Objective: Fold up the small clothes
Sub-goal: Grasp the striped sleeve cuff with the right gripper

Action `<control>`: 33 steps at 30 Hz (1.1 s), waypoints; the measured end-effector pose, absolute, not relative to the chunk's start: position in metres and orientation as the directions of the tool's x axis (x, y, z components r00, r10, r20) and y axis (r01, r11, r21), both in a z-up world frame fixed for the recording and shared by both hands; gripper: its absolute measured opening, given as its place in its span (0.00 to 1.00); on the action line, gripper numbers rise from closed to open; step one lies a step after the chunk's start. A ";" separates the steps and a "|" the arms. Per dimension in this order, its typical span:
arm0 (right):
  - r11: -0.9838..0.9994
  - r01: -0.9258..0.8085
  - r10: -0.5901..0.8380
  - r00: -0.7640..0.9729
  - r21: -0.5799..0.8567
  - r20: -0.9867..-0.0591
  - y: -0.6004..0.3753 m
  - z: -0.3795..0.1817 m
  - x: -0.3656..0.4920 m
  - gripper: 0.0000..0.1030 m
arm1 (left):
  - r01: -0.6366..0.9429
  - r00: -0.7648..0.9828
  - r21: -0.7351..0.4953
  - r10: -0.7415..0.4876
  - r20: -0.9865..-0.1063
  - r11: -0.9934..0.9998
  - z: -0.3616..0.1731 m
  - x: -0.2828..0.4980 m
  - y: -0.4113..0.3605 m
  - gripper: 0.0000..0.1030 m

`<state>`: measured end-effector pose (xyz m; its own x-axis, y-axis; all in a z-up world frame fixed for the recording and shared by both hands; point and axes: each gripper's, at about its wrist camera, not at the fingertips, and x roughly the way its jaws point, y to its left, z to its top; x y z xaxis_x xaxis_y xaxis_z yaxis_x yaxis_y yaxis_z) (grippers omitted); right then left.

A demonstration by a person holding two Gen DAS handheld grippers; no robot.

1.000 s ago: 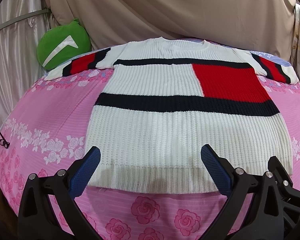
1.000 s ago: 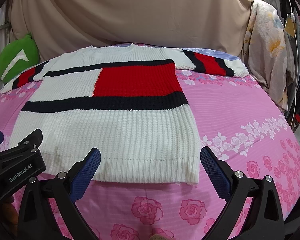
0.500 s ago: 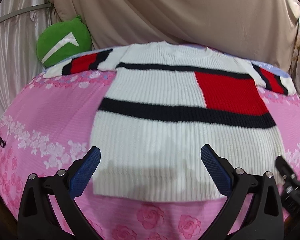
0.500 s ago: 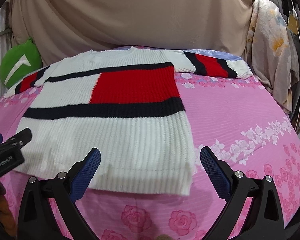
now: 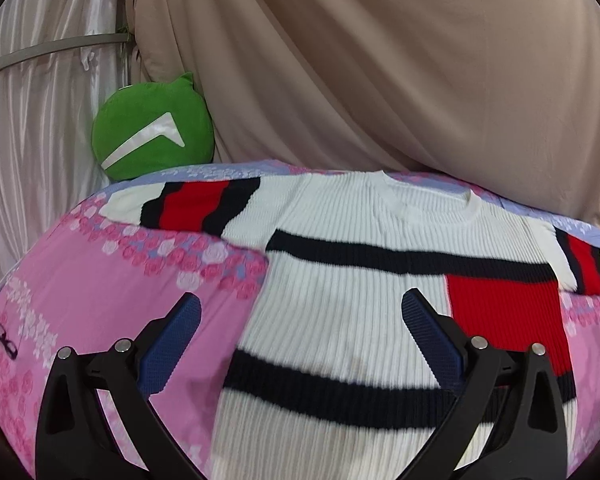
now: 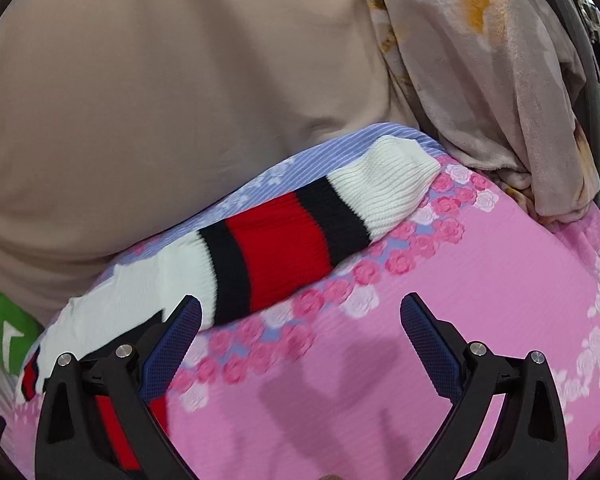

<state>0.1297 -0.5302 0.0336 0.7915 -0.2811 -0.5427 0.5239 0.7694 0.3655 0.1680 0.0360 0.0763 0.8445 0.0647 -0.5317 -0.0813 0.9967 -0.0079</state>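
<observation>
A white knit sweater (image 5: 352, 288) with black stripes and a red block lies flat, front up, on the pink floral bedsheet (image 5: 84, 292). Its left sleeve (image 5: 192, 204) stretches out toward the far left. My left gripper (image 5: 300, 316) hovers open over the sweater's left side at chest height, holding nothing. In the right wrist view the right sleeve (image 6: 300, 236), with its red and black bands and white cuff, lies spread toward the far right. My right gripper (image 6: 300, 316) is open just in front of that sleeve, above the sheet, holding nothing.
A green round cushion (image 5: 152, 140) sits at the bed's far left corner. A beige draped cloth (image 5: 380, 72) forms the back wall. A floral blanket (image 6: 480, 60) hangs at the far right. A pale curtain (image 5: 32, 120) hangs on the left.
Both grippers have moved forward from the sweater's hem toward its upper part. The left one is now over the chest; the right one swung right to the right sleeve.
</observation>
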 end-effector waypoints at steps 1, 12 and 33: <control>0.763 0.540 -0.297 0.781 0.354 -0.550 -0.542 0.029 0.141 0.94 | -0.083 0.845 -0.007 0.067 -0.530 0.997 0.075 0.177 0.034 0.95; 0.707 0.617 -0.336 0.723 0.345 -0.604 -0.616 -0.013 0.207 0.90 | -0.007 0.787 -0.006 0.001 -0.617 1.000 0.028 0.214 -0.009 0.95; 0.959 -0.163 0.225 0.934 0.231 -0.277 -0.344 0.128 0.289 0.08 | -0.075 0.801 -0.031 0.042 -0.598 0.997 0.034 0.219 0.003 0.95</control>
